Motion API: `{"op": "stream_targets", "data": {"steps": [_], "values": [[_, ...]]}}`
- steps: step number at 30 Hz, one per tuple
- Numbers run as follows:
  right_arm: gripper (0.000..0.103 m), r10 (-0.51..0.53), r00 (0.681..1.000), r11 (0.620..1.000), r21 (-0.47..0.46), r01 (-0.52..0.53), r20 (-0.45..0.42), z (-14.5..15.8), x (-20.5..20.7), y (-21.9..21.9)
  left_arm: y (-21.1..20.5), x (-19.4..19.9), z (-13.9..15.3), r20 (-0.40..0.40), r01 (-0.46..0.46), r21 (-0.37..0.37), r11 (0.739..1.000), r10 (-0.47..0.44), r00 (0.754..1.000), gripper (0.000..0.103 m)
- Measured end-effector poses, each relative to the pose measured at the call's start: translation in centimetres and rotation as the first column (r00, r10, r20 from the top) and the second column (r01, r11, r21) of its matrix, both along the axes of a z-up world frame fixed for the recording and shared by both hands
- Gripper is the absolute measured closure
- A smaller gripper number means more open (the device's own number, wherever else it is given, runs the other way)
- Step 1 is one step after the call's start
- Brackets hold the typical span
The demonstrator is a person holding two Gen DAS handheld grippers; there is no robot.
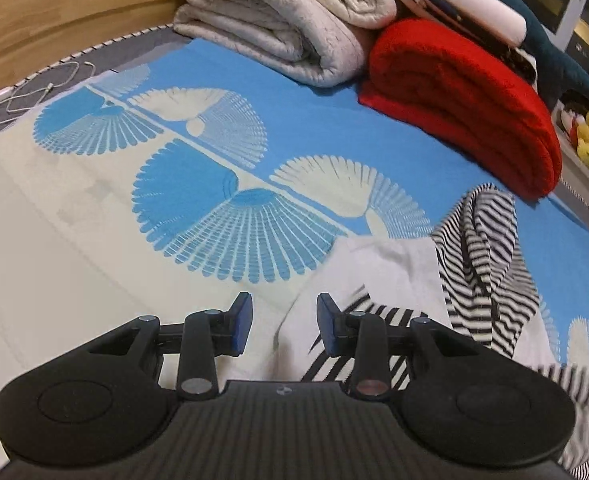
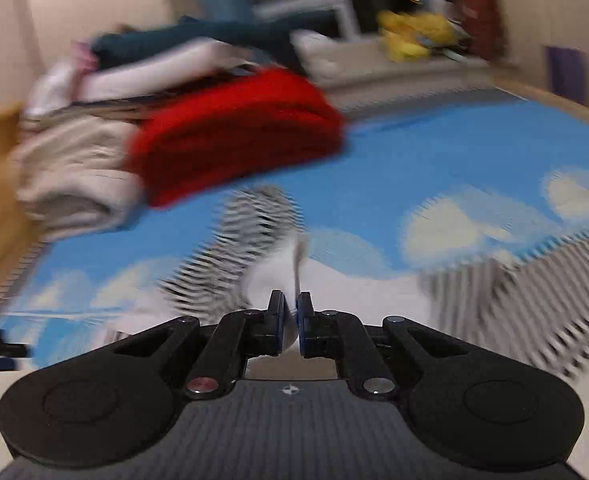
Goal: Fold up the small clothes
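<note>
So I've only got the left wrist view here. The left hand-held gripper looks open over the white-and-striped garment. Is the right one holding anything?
Observer: Yes. The right hand-held gripper is shut on the garment, pinching a white edge.
Reviewer: Is the cloth lifted?
Observer: The pinched edge stands up from the fingers; that view is motion-blurred.
Reviewer: Anything beyond the red blanket?
Observer: Past the red blanket, a ledge holds yellow toys.
</note>
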State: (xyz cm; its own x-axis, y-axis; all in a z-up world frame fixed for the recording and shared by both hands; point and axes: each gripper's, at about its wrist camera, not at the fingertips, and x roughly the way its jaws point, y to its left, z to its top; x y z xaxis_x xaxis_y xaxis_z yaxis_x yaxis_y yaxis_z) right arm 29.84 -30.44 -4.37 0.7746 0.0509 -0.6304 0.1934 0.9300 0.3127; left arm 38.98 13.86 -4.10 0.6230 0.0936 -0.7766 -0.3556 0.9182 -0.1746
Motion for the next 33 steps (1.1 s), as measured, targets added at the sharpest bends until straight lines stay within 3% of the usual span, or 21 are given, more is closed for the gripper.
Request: {"op": "stream_targets", "data": {"steps": [2, 4, 6, 13, 17, 19, 21, 22, 23, 29, 33], "values": [[0.097, -0.066, 0.976, 0.996, 0.049, 0.078, -0.206, -3.7, 0.9, -1.8, -0.5, 0.3, -0.4, -0.014, 0.011, -0.008, 1.0, -0.011, 1.0, 0.064], [0.102, -0.14, 0.944, 0.982, 0.079, 0.171, -0.297, -5.9, 0.9, -3.3, -1.2, 0.5, -0.9, -0.034, 0.03, -0.014, 0.999, -0.03, 0.999, 0.064], [0.102, -0.169, 0.944, 0.982, 0.035, 0.186, -0.283, -5.6, 0.7, -3.9, -1.9, 0.7, -1.5, -0.052, 0.051, -0.033, 0.998, -0.053, 0.997, 0.064], [0.101, -0.061, 0.954, 0.983, 0.146, 0.108, -0.293, -6.4, 1.5, -4.0, -3.2, 1.2, -3.4, -0.115, 0.094, -0.087, 0.992, -0.104, 0.988, 0.064], [0.075, -0.026, 0.942, 0.987, 0.138, 0.076, -0.334, -7.5, 2.2, -3.1, -3.6, 1.3, -3.7, -0.124, 0.092, -0.098, 0.991, -0.104, 0.987, 0.064], [0.073, 0.016, 0.934, 0.991, 0.128, 0.032, -0.357, -8.3, 2.7, -2.3, -3.7, 1.3, -3.6, -0.12, 0.096, -0.088, 0.991, -0.106, 0.987, 0.064], [0.074, 0.047, 0.932, 0.998, 0.049, -0.032, -0.361, -8.2, 2.8, -1.2, -3.5, 1.3, -3.6, -0.12, 0.089, -0.092, 0.992, -0.1, 0.988, 0.064], [0.079, 0.051, 0.933, 0.999, 0.023, -0.045, -0.356, -8.0, 2.7, -0.9, -3.5, 1.3, -3.6, -0.12, 0.087, -0.092, 0.992, -0.097, 0.988, 0.064], [0.096, 0.046, 0.936, 0.999, 0.017, -0.042, -0.348, -7.8, 2.6, -0.9, -3.5, 1.3, -3.5, -0.12, 0.087, -0.089, 0.992, -0.097, 0.988, 0.064], [0.097, 0.013, 0.975, 0.998, 0.066, 0.002, -0.223, -3.7, 1.1, -1.8, -3.7, 1.3, -3.3, -0.113, 0.108, -0.079, 0.991, -0.116, 0.987, 0.064], [0.097, -0.025, 0.962, 0.996, 0.072, 0.046, -0.271, -2.6, -0.4, -2.2, -3.9, 1.3, -3.4, -0.119, 0.119, -0.075, 0.99, -0.127, 0.985, 0.064]]}}
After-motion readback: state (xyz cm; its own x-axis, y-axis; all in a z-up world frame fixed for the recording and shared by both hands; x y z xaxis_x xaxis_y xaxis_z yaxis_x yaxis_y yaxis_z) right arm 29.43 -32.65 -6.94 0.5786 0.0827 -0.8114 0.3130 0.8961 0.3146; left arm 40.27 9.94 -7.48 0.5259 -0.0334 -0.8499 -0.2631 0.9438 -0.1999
